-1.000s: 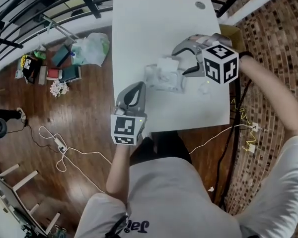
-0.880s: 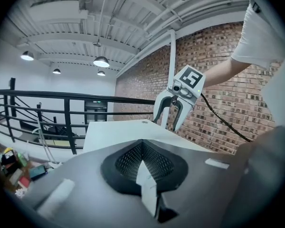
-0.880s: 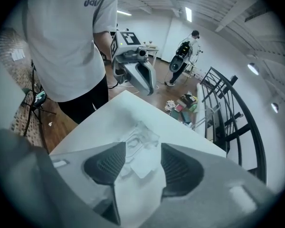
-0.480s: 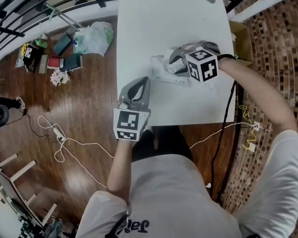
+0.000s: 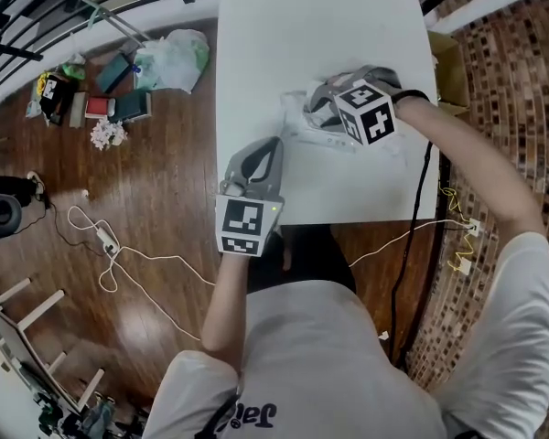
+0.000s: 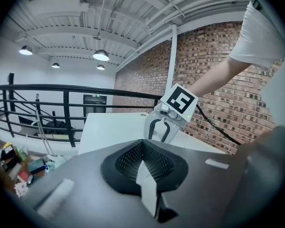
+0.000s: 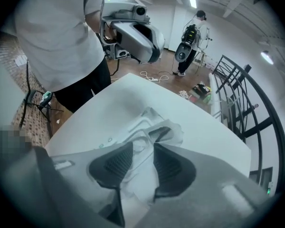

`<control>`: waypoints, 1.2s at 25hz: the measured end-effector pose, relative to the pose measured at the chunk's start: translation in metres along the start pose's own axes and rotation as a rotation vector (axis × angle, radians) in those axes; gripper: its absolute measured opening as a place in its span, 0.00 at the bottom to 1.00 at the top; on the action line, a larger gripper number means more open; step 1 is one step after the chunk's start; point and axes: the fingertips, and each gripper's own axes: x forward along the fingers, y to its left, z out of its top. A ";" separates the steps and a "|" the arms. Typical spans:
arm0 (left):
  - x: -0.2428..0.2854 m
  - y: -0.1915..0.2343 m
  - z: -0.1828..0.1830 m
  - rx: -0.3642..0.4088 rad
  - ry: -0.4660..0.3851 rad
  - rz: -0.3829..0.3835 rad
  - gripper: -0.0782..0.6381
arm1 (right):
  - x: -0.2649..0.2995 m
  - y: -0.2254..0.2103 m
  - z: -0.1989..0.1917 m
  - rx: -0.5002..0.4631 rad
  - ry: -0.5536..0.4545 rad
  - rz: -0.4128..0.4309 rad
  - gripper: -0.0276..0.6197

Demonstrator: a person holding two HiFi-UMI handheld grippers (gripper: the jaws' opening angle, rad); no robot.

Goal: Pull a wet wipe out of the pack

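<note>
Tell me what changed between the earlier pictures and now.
The right gripper came down onto the wipe pack on the white table, and its jaws have just been closing, with the protruding wet wipe between them; a firm pinch isn't clear yet. The left gripper stayed shut and empty by the table's near edge, and the pack stayed put.

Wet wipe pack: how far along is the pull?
Done: the right tool is at the pack, and its jaws have just been closing around the wet wipe at the opening. In hand: the pinch, not clearly tight yet. To do: pulling the wipe out. The left tool is shut, off the pack.
</note>
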 end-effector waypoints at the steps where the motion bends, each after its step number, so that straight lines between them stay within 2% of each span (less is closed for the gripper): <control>1: -0.001 0.000 -0.001 -0.001 0.002 0.001 0.13 | 0.001 0.001 0.000 -0.023 0.011 0.006 0.24; 7: -0.006 0.009 -0.007 -0.016 0.004 0.020 0.13 | 0.011 0.002 -0.001 -0.165 0.089 -0.002 0.22; 11: -0.004 0.012 -0.008 -0.024 0.006 0.028 0.13 | 0.014 -0.001 -0.001 -0.177 0.087 -0.074 0.19; 15: -0.004 0.012 -0.010 -0.029 0.008 0.027 0.13 | 0.016 -0.007 0.001 -0.130 0.078 -0.184 0.15; 21: -0.001 0.006 -0.009 -0.016 0.014 0.010 0.13 | 0.013 -0.012 0.002 0.004 0.022 -0.339 0.06; 22: -0.001 0.005 -0.009 -0.014 0.016 0.007 0.13 | 0.012 -0.012 0.003 0.020 0.009 -0.356 0.03; 30: -0.002 0.000 -0.013 0.003 0.029 -0.003 0.13 | -0.008 -0.014 0.005 0.145 -0.077 -0.411 0.03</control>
